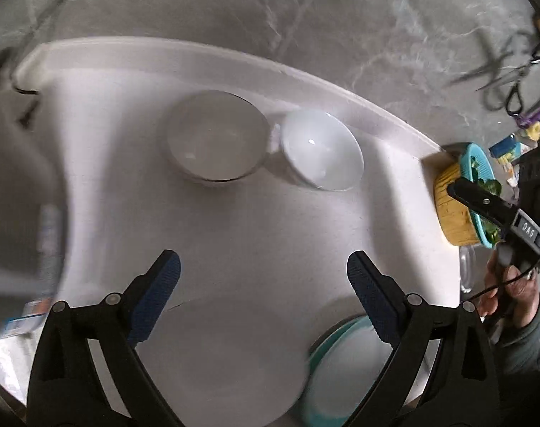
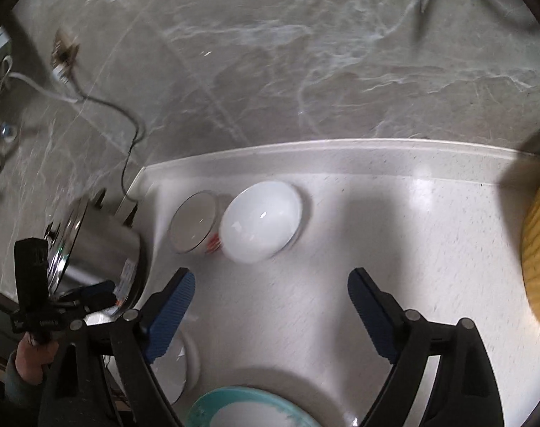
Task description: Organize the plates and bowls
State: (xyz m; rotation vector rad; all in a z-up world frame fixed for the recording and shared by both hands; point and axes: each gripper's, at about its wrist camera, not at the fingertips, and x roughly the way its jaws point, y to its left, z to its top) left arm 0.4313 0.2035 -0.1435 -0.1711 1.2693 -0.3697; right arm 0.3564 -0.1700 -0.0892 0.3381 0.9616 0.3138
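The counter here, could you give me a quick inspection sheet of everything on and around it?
Surface: white speckled counter with raised back edge.
Job's things: white bowl beside glass bowl; teal-rimmed plate near the front.
Clutter: steel pot at one end, yellow and teal basket at the other.
Grippers: left gripper and right gripper, jaws open, nothing between them.
Cables: dark cable on the wall.
Surroundings: grey marble wall.
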